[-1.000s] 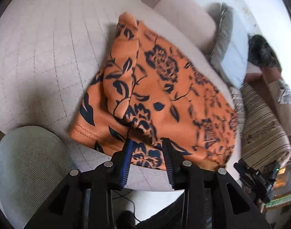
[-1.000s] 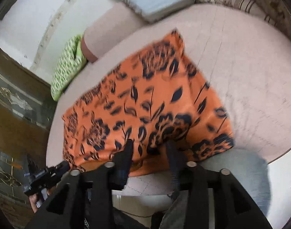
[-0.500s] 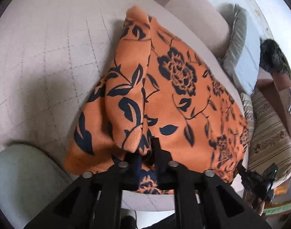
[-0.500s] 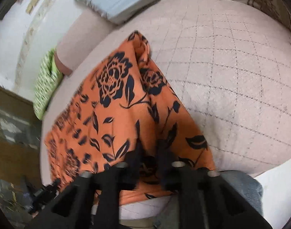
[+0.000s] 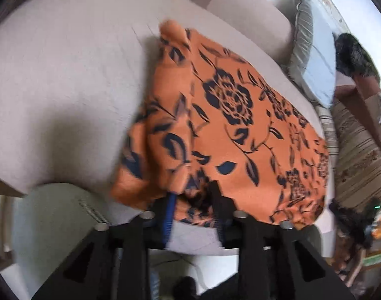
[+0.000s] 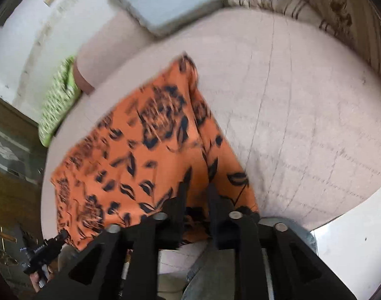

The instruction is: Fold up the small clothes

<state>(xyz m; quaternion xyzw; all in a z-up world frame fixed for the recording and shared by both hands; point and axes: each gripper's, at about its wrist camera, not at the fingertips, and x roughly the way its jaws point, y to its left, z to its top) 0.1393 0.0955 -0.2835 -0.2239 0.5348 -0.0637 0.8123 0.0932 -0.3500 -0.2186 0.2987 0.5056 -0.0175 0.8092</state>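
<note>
An orange garment with dark blue flowers (image 5: 235,125) lies on the beige quilted bed, one side folded over. It also shows in the right wrist view (image 6: 140,150). My left gripper (image 5: 193,195) is at the garment's near edge with its jaws apart and the cloth's hem lying between them. My right gripper (image 6: 196,192) is at the near edge on the other side, its jaws a small way apart with cloth between them. The frames are blurred by motion.
The beige bed (image 5: 65,75) extends to the left; its bare part (image 6: 315,125) extends to the right. A grey pillow (image 5: 313,57), a striped cushion (image 5: 358,150) and a green cushion (image 6: 58,105) lie around it. A grey chair back (image 5: 53,215) is near.
Both grippers closed on the garment's near edge half a second ago. Now their jaws have parted again and the garment has shifted slightly farther onto the bed.
</note>
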